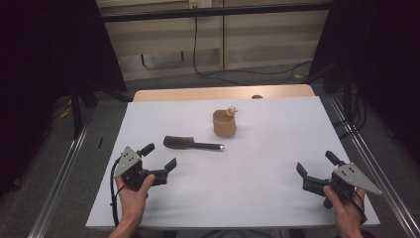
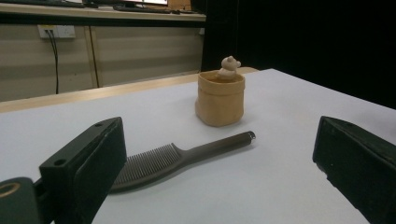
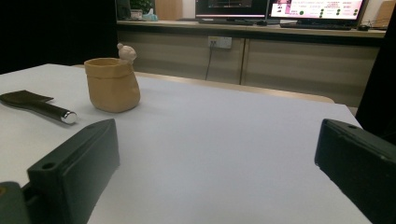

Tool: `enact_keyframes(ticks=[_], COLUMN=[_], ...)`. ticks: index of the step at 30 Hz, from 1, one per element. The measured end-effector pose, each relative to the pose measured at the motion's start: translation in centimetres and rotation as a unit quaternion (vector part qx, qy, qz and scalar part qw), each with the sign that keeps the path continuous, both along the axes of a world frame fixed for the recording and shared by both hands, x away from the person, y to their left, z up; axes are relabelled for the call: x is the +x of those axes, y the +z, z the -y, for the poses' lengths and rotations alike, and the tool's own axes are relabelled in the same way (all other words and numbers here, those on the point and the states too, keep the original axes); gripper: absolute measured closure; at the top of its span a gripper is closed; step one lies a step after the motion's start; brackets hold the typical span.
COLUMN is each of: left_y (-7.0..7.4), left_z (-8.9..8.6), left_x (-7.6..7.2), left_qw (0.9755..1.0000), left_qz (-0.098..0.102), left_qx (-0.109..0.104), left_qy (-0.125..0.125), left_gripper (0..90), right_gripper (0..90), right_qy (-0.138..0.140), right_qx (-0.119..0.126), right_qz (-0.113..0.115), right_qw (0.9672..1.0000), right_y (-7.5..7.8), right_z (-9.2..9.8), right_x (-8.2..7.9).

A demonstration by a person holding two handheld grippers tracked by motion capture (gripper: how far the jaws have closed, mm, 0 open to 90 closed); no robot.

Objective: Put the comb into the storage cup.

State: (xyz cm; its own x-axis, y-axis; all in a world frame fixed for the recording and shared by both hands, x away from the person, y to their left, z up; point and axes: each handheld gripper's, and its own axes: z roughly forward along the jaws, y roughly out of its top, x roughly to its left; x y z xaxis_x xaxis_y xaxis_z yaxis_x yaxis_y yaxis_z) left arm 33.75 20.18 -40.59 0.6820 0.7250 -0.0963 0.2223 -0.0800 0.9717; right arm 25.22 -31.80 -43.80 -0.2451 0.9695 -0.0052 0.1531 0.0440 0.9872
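Note:
A dark comb (image 1: 190, 144) (image 2: 187, 156) (image 3: 35, 106) lies flat on the white table (image 1: 257, 183), handle toward the right. Behind it stands a small tan pot (image 1: 224, 123) (image 2: 220, 98) (image 3: 112, 84) with a little pale figure (image 1: 231, 110) (image 2: 229, 66) (image 3: 126, 52) on its rim. My left gripper (image 1: 159, 156) (image 2: 219, 177) rests open near the front left, pointing at the comb. At the front right my right gripper (image 1: 317, 164) (image 3: 219, 172) is open too, with nothing between its jaws.
The table's bare wooden strip (image 1: 223, 92) runs along the far edge. Metal rails (image 1: 64, 168) flank the table on both sides. Cables (image 1: 247, 72) lie on the floor beyond. A counter with monitors (image 3: 280, 9) stands at the back.

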Motion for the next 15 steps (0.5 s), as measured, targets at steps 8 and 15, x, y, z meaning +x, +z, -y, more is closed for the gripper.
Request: enact_keyframes(ticks=[8,15], left_y=[-0.1,0.0], left_z=[1.5,2.7], left_x=[1.2,1.8], left_qw=[0.9999,0.9997], left_qz=[0.003,0.011], left_qx=[-0.007,0.0], left_qy=[-0.011,-0.022], left_gripper=[3.5,3.9], right_gripper=[0.0,0.0], right_qy=[0.001,0.005], right_qx=[-0.001,-0.001], right_qz=[0.0,0.004], right_qw=[1.0,1.0], right_y=[0.0,0.1], right_z=[-0.1,-0.1], right_x=[0.0,-0.2])
